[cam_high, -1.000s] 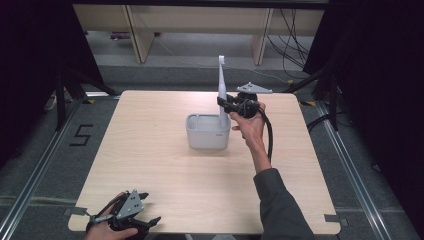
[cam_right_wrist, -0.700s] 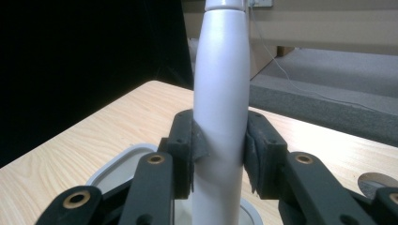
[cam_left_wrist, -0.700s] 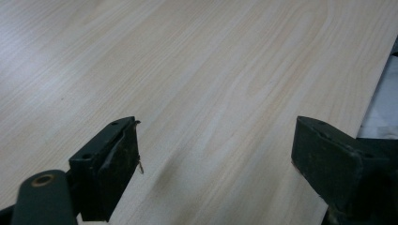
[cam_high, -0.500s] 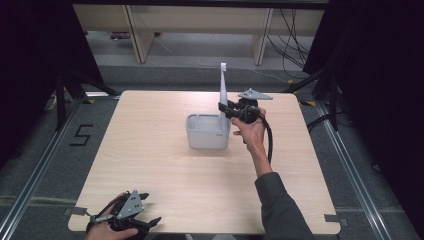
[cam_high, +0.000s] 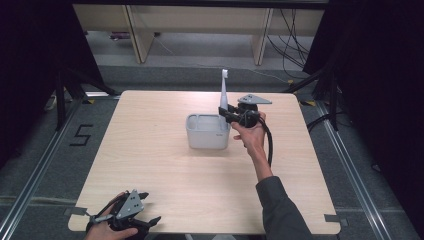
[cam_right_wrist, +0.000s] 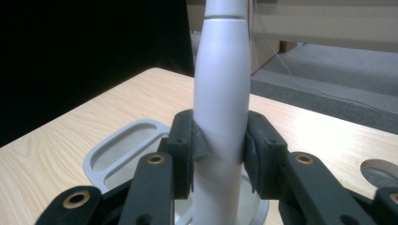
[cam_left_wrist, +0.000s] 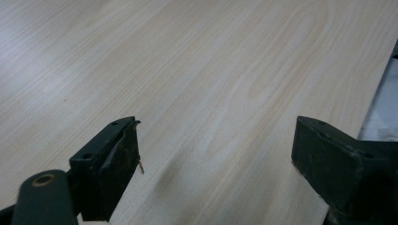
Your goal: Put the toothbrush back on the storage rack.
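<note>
A: From the high view, why was the electric toothbrush (cam_high: pixel 224 90) standing so straight?

B: The right tool (cam_high: pixel 226 113) was clenched on its lower handle and held it upright, brush head topmost, at the far right corner of the grey holder (cam_high: pixel 207 132). I'd judge that pose suited lowering it into one of the holder's openings, or lifting it clear; the base looked to be at the rim, though I couldn't tell whether it sat inside.

A: And the other hand?

B: The left tool (cam_high: pixel 132 216) was parked at the near left corner of the surface (cam_high: pixel 150 165), well apart from the holder, so it blocked nothing. Bare wood lay between them.

A: What did the left gripper view add?

B: Its jaws stood wide and released over bare wood grain (cam_left_wrist: pixel 211 70), with nothing between them.

A: The right gripper view?

B: Both pads (cam_right_wrist: pixel 190 145) pressed the white handle (cam_right_wrist: pixel 220 108) from either side, so the grasp looked centred and firm. Below and to the left lay the holder's top (cam_right_wrist: pixel 122 150) with its oval slots. The handle itself hid the spot under its base, which I'd call the main obstacle to judging the fit. A round cut-out (cam_right_wrist: pixel 380 171) showed at the right edge.
</note>
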The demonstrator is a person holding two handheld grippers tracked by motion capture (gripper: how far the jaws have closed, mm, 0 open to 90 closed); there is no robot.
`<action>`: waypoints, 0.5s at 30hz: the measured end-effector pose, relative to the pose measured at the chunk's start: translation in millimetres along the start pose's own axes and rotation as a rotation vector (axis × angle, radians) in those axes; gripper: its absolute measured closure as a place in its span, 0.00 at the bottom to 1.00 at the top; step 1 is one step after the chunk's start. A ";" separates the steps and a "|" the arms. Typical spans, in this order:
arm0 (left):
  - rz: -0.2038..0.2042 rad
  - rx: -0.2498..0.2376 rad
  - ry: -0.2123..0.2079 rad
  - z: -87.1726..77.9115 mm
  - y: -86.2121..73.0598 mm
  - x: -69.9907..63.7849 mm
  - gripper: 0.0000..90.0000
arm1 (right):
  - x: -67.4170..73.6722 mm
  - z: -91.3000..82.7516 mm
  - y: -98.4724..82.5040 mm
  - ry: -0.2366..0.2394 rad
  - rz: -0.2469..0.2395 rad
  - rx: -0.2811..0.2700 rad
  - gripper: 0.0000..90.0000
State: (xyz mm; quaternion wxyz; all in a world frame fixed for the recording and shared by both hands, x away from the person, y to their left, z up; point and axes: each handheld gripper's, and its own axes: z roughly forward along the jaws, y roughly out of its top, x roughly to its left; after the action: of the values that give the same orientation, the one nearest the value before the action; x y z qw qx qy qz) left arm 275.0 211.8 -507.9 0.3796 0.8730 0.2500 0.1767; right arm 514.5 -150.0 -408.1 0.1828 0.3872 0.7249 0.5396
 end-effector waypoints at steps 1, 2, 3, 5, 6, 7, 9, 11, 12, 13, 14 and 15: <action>0.004 -0.001 0.004 0.2 -0.3 0.3 0.16 | -1.0 0.5 -0.6 0.003 -0.014 0.005 0.74; 0.009 0.006 0.005 -0.1 -0.2 0.9 0.16 | -1.3 0.5 -1.0 0.001 -0.016 0.007 0.74; 0.009 0.007 0.007 -0.2 -0.1 1.1 0.16 | -1.1 0.6 -2.3 0.000 0.001 0.008 0.74; 0.009 0.003 0.007 -0.1 -0.1 0.8 0.16 | -2.2 1.1 -2.7 -0.006 -0.013 0.005 0.74; 0.007 0.001 0.006 -0.1 -0.1 0.4 0.16 | -1.4 1.5 -3.9 -0.005 -0.018 0.011 0.74; 0.009 0.004 0.005 -0.1 -0.2 0.7 0.16 | -1.4 1.4 -4.2 -0.010 -0.026 0.015 0.74; 0.008 0.004 0.008 -0.2 -0.2 0.8 0.16 | 0.0 1.7 -6.5 -0.006 -0.008 0.014 0.74; 0.010 0.002 0.005 -0.2 0.1 0.4 0.16 | -0.5 2.3 -9.3 0.002 -0.008 0.023 0.74; 0.010 0.002 0.005 -0.2 0.1 0.4 0.16 | -0.5 2.3 -9.3 0.002 -0.008 0.023 0.74; 0.003 -0.003 -0.001 0.1 -0.1 -0.2 0.16 | -1.9 2.0 -10.0 -0.014 -0.035 0.026 0.74; -0.005 -0.003 0.000 0.4 -0.4 -0.4 0.16 | -2.4 2.6 -11.2 -0.012 -0.032 0.023 0.74; 0.011 0.005 0.007 0.0 -0.2 0.9 0.16 | -2.7 2.8 -12.6 -0.005 -0.024 0.033 0.74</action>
State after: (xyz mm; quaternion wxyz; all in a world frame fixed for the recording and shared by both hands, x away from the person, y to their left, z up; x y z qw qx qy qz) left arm 275.6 212.4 -507.9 0.3758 0.8747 0.2468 0.1811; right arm 513.5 -151.7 -421.1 0.1846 0.3830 0.7378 0.5243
